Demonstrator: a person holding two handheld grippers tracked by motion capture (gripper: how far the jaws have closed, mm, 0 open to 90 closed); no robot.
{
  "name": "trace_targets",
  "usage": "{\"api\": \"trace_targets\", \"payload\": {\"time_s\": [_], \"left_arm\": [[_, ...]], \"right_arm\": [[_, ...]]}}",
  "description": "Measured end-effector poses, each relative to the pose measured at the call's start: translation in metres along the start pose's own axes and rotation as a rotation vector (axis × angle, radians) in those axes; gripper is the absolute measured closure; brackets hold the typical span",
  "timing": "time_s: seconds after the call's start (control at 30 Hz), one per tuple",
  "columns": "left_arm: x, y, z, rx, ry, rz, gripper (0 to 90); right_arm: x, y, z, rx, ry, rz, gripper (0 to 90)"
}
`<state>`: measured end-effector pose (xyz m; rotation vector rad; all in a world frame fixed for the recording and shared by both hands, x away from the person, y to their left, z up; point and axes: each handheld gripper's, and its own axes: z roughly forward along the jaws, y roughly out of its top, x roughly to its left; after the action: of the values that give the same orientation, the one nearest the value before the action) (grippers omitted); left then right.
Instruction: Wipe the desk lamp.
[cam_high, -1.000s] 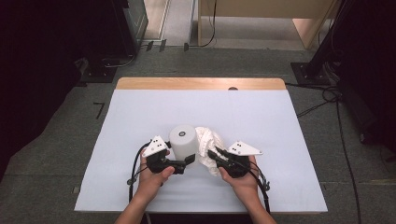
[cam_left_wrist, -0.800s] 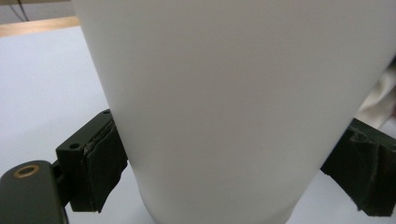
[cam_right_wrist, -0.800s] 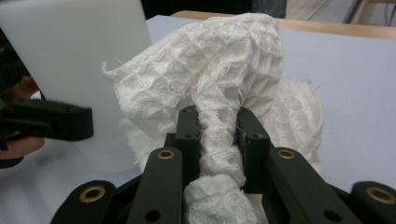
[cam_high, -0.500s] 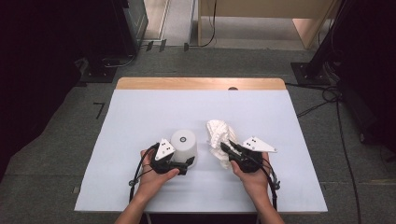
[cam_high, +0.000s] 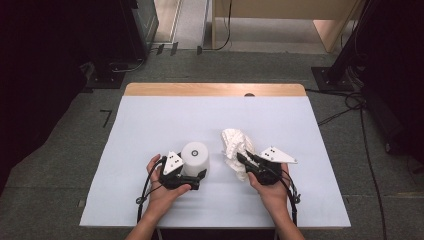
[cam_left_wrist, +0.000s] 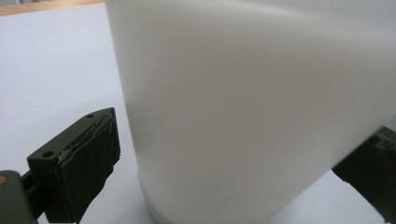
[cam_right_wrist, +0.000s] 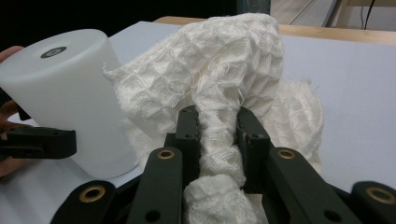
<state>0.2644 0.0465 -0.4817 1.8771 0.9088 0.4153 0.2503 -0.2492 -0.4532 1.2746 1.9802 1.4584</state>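
The white cylinder stood upright on the table, nearer its near edge and left of centre. The left gripper sat at its base with jaws apart on either side; in the left gripper view one pad stood clear of the wall, so no grip was confirmed. The right gripper was clamped on a bunched fold of the white waffle cloth, which lay just beside the cylinder, apparently brushing it.

Risks, as judged: the smooth, slightly tapered wall could slip from a low pinch or tip. A cloth pull could drag against the cylinder and topple it. The thin fold could work loose from the pads.
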Motion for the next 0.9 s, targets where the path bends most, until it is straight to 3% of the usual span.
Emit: {"api": "trace_targets", "payload": {"time_s": [0.13,0.23,0.3,0.33,0.37,0.43,0.5,0.67,0.73,0.87,0.9], "left_arm": [[-0.007,0.004,-0.003,-0.03,0.036,-0.015,0.0],[-0.022,0.012,-0.004,-0.044,0.172,-0.062,0.0],[-0.029,0.014,-0.003,-0.057,0.223,-0.059,0.0],[-0.029,0.014,-0.003,-0.057,0.223,-0.059,0.0],[-0.034,0.016,-0.001,-0.059,0.26,-0.054,0.0],[-0.036,0.016,0.0,-0.064,0.26,-0.04,6.6],[-0.036,0.015,0.0,-0.066,0.26,-0.033,7.6],[-0.024,0.015,-0.004,-0.07,0.189,-0.006,8.2],[-0.018,0.016,-0.007,-0.086,0.126,-0.003,8.3],[-0.008,0.024,-0.013,-0.114,-0.041,-0.015,8.4],[-0.008,0.024,-0.013,-0.114,-0.041,-0.015,8.4]], "right_arm": [[-0.001,0.0,0.0,-0.003,0.0,0.003,74.5],[-0.001,0.0,-0.001,-0.007,0.0,0.005,74.5],[-0.002,0.001,0.0,-0.009,0.0,0.007,74.4],[-0.002,0.001,0.0,-0.009,0.0,0.007,74.4],[-0.001,0.001,0.0,-0.008,0.001,0.008,74.4],[0.0,0.001,0.0,-0.007,0.001,0.005,74.4],[0.0,0.0,0.0,-0.008,0.001,0.006,74.4],[0.004,0.002,-0.001,-0.014,0.013,0.002,74.5],[0.008,0.005,-0.004,-0.03,0.034,-0.002,74.5],[0.019,0.017,-0.015,-0.092,0.09,-0.032,74.5],[0.022,0.021,-0.018,-0.11,0.104,-0.039,74.5]]}}
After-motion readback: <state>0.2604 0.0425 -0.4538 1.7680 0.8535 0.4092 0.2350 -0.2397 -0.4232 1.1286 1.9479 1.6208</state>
